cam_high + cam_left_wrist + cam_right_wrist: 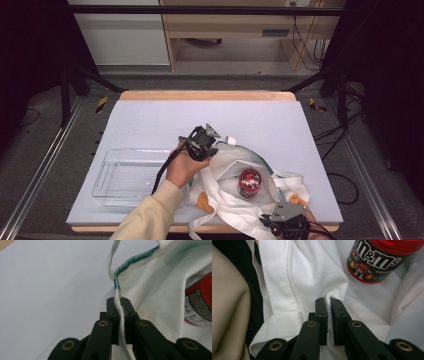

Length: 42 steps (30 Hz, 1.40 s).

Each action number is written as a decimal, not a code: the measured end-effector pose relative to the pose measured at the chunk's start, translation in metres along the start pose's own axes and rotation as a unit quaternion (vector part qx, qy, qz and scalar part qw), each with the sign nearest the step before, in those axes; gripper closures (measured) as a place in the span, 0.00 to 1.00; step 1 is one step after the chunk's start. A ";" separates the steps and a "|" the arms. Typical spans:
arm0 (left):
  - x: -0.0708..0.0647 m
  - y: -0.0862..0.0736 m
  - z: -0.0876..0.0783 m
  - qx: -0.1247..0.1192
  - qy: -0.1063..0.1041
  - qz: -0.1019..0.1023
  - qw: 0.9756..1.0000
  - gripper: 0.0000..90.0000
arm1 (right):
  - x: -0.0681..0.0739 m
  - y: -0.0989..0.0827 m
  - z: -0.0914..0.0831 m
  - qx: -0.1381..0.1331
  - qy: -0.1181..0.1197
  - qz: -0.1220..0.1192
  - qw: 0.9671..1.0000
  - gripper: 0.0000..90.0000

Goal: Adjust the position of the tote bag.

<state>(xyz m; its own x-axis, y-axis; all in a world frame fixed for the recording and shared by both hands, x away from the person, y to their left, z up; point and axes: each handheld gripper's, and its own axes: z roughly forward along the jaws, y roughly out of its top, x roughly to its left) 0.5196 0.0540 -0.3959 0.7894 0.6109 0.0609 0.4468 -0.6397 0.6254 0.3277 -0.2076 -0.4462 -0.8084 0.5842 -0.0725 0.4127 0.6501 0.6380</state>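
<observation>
White cloth bag [227, 175] lies near-right on the table [150, 120], mouth spread upward. Left gripper [204, 142], jaws pinched tight on the bag's green-trimmed rim [119, 277], holds the far-left edge of the mouth. Right gripper [286, 220], jaws clamped on a fold of white fabric [329, 296], holds the near-right edge at the table's near side. The mouth's long axis runs between them, far-left to near-right. Red-lidded candy jar [249, 181] sits inside the bag, between the two grippers, nearer the right one. Clear plastic tray [131, 175] lies just left of the bag, apart from the left hand [184, 167]. Open table far and left; the near edge crowds the right gripper. Likely next: widen or lift the mouth.
</observation>
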 end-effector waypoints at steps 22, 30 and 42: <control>-0.011 -0.011 0.003 0.000 -0.012 0.008 1.000 0.96 | -0.005 0.004 -0.004 -0.012 -0.002 0.010 1.000 0.86; -0.019 -0.016 -0.012 -0.030 0.008 0.015 0.999 0.73 | -0.009 0.018 -0.030 -0.040 -0.034 0.012 0.999 0.53; -0.022 -0.026 -0.044 -0.053 0.019 0.014 0.998 0.51 | -0.036 0.037 -0.060 -0.080 -0.106 0.042 0.990 0.45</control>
<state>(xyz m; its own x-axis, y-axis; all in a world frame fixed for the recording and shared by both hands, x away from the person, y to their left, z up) 0.4723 0.0774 -0.3795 0.7835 0.6120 0.1076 0.3765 -0.6053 0.7013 0.3464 -0.2335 -0.3739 -0.6615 0.7321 -0.1627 0.3884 0.5200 0.7608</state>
